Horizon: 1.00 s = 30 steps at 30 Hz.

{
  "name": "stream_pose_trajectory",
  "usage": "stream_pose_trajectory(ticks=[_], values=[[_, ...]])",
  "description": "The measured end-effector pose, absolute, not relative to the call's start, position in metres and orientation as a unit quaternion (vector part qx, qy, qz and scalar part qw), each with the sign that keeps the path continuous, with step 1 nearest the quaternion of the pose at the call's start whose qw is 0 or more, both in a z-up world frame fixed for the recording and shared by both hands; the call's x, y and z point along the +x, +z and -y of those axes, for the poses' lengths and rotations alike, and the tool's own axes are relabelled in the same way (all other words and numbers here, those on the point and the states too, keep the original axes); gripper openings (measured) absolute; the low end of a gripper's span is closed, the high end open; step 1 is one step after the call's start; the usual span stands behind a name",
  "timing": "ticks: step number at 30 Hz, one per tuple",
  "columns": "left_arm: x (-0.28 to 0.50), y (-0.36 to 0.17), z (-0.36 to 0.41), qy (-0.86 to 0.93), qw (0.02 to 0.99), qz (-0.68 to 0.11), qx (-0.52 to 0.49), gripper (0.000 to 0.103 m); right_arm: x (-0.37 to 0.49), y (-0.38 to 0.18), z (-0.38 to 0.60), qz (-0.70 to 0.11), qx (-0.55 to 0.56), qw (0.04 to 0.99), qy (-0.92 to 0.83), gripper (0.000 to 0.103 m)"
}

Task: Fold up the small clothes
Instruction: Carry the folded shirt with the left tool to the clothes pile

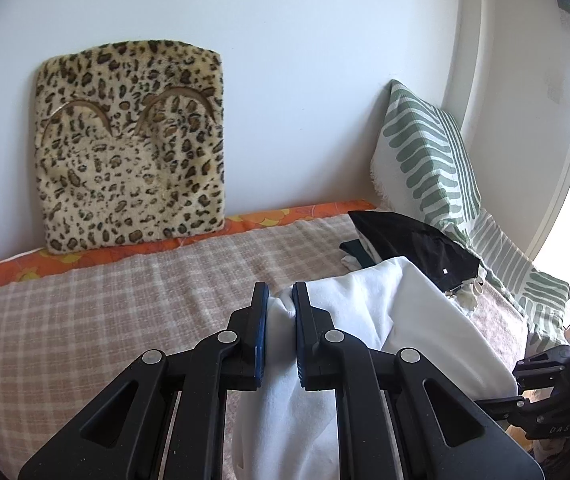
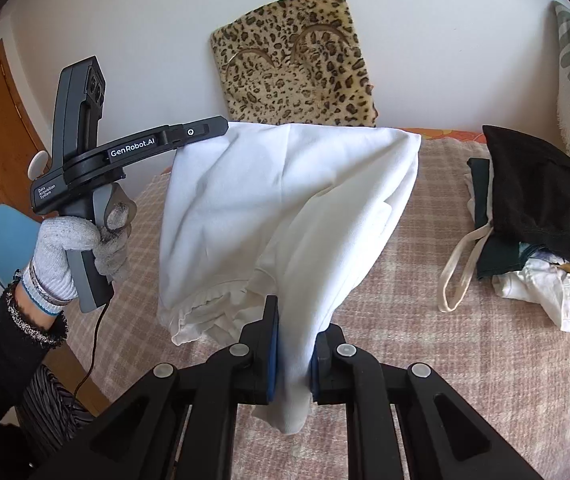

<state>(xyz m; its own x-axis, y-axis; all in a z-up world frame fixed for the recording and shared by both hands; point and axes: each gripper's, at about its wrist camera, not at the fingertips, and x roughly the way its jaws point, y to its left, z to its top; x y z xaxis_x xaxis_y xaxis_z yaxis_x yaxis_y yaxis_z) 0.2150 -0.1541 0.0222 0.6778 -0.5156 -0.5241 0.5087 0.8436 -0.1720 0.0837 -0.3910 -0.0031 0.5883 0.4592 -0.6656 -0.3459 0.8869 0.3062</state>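
A white garment [image 2: 285,200] hangs in the air above the bed, held by both grippers. My left gripper [image 1: 280,300] is shut on one bunched edge of the white garment [image 1: 385,320]. It also shows in the right wrist view [image 2: 221,128], clamped on the garment's top left corner. My right gripper [image 2: 295,320] is shut on a lower fold of the garment. Its body shows at the right edge of the left wrist view [image 1: 565,380]. The garment's frilled hem [image 2: 205,312] droops to the left of the right gripper.
A checked blanket [image 1: 105,312] covers the bed. A pile of clothes topped by a black garment [image 2: 541,200] lies at the right, with a cream strap [image 2: 461,264]. A leopard cushion [image 1: 129,144] leans on the wall. A green striped pillow [image 1: 425,152] stands at the right.
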Motion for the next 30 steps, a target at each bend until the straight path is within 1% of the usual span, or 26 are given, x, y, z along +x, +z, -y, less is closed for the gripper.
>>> stream_pose_trajectory(ticks=[20,25,30], values=[[0.28,0.057,0.338,-0.354,0.899,-0.256,0.014,0.01,0.116,0.039,0.558,-0.362,0.038,0.924,0.117,0.01],[0.3,0.057,0.378,-0.358,0.898,-0.256,0.01,0.01,0.142,0.038,0.598,-0.364,0.039,0.925,0.105,0.01],[0.322,0.044,0.406,-0.356,0.894,-0.274,0.003,0.01,0.167,0.027,0.634,-0.375,0.049,0.92,0.099,0.01]])
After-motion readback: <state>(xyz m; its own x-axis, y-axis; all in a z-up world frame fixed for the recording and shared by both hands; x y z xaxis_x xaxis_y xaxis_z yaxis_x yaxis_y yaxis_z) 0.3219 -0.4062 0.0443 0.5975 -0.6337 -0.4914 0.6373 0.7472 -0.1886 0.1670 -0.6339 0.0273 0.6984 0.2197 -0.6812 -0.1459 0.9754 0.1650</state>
